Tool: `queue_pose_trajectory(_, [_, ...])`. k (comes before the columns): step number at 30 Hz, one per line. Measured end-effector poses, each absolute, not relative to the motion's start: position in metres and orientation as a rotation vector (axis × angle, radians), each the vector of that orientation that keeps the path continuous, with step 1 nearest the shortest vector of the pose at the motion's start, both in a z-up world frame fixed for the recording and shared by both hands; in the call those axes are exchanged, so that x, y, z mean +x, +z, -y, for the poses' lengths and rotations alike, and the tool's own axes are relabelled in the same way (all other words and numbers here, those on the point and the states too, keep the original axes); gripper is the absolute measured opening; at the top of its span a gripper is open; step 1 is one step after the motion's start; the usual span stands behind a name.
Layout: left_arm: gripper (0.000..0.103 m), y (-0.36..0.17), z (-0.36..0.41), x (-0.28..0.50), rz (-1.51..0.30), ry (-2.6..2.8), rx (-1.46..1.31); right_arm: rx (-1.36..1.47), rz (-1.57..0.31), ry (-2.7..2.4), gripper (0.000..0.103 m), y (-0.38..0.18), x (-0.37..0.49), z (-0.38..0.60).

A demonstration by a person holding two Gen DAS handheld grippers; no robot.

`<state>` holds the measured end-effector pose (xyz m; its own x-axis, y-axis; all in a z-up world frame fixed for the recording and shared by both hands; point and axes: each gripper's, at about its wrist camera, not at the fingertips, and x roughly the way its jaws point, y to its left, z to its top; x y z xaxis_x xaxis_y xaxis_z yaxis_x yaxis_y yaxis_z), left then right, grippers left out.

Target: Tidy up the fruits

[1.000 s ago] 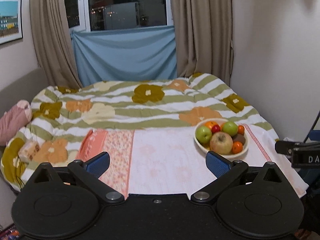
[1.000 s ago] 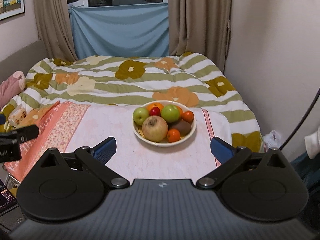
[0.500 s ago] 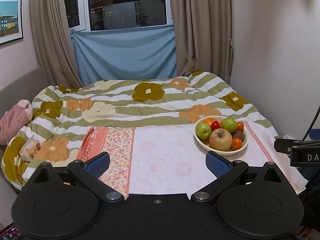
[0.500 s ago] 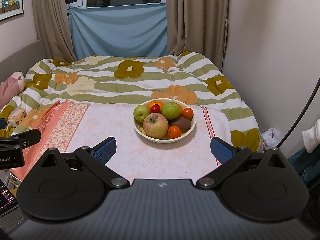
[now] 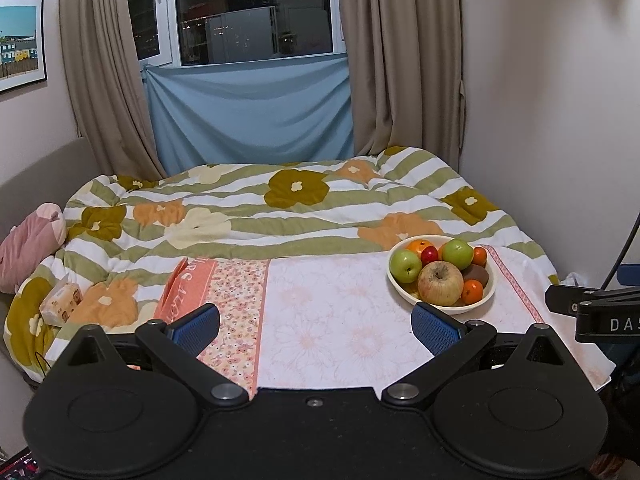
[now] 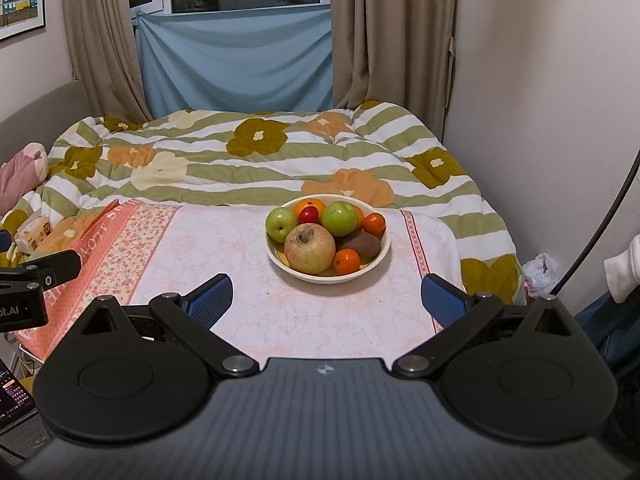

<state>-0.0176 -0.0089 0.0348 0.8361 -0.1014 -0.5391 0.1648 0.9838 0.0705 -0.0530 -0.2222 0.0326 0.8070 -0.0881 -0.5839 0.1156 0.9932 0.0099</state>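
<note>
A cream bowl (image 6: 280, 265) (image 5: 489, 298) heaped with fruit sits on a pale floral cloth (image 6: 248, 312) over a table. A big yellow-red apple (image 6: 309, 249) (image 5: 441, 283) lies in front, two green apples (image 6: 281, 223) (image 6: 339, 218) behind it, with a small red fruit (image 6: 309, 214), several oranges (image 6: 346, 261) and a brown kiwi (image 6: 363, 243). My right gripper (image 6: 326, 300) is open, short of the bowl and centred on it. My left gripper (image 5: 316, 324) is open over the cloth, the bowl ahead of its right finger. Nothing is held.
A bed with a green-striped flowered quilt (image 6: 260, 148) lies behind the table. A pink plush (image 5: 28, 246) and a tissue pack (image 5: 60, 298) rest at the left. A wall (image 6: 540, 100) closes the right side. A laptop corner (image 6: 12, 396) shows low left.
Both grippers have tilted up and drawn back slightly, so the bowl sits a little lower in each view. The fruit has not moved. Jaws stay open.
</note>
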Motion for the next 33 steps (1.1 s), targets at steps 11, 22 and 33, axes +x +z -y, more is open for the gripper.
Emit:
queue_pose_trajectory(11, [0.103,0.034,0.008,-0.015,-0.572,-0.135,0.121,0.054,-0.631,-0.110,0.103,0.029,-0.052,0.223])
queue_pose_trajectory(22, [0.103,0.031,0.008,-0.013,-0.584,-0.134,0.119,0.057,-0.640,-0.101,0.103,0.027,-0.043,0.218])
queue_pose_trajectory(33, [0.103,0.029,0.008,-0.013,-0.570,-0.122,0.122,0.060,-0.641,-0.100,0.103,0.027,-0.040,0.218])
